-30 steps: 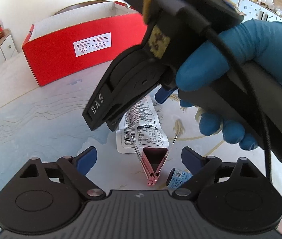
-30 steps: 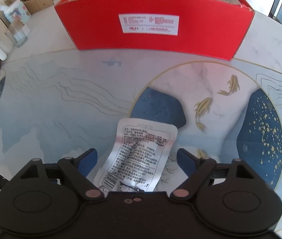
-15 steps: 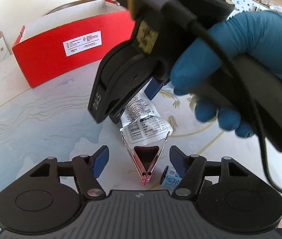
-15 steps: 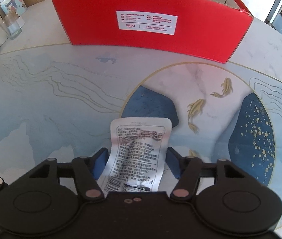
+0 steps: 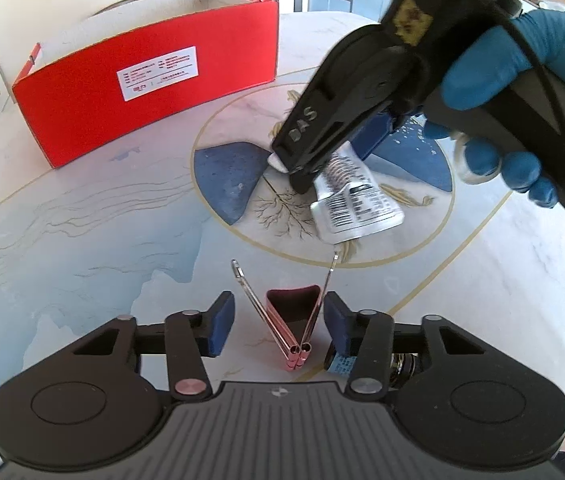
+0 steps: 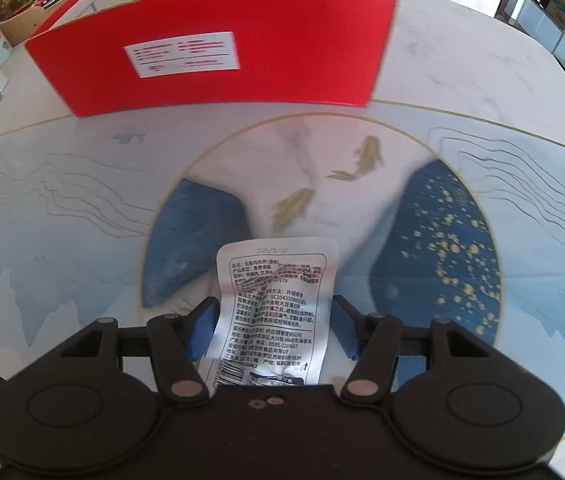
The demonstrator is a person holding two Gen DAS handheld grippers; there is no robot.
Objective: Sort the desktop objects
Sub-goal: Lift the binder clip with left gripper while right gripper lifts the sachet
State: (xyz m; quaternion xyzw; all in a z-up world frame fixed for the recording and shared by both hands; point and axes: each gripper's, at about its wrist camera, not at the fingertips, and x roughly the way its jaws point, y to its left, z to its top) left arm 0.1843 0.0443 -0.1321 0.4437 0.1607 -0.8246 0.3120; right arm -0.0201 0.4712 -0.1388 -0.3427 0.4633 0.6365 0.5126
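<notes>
The right gripper [image 6: 272, 330] is pinching a silver snack sachet [image 6: 272, 312] between its blue pads [image 6: 202, 330], jaws drawn in until they are pressing the packet's edges. From the left wrist view the sachet [image 5: 356, 202] is hanging slack below that gripper [image 5: 322, 148], seemingly lifted off the painted tabletop [image 5: 82, 220]. The red cardboard box [image 6: 210, 44] is standing open-topped, well apart, at the far side.

The left gripper [image 5: 276, 322] is sitting partly open and holding nothing, its pads either side of a pink binder clip [image 5: 292, 320] resting on the table; a small blue-labelled item [image 5: 340, 364] is lying just beside its right finger.

To my eye the step in hand is carrying the sachet to the box. Doing it well likely means keeping the squeeze firm, since the foil is limp and slippery, raising it high enough to clear the box's near wall, and letting go only once the packet is over the opening. The left gripper should be squaring up on the clip's body, not its wire handles.
</notes>
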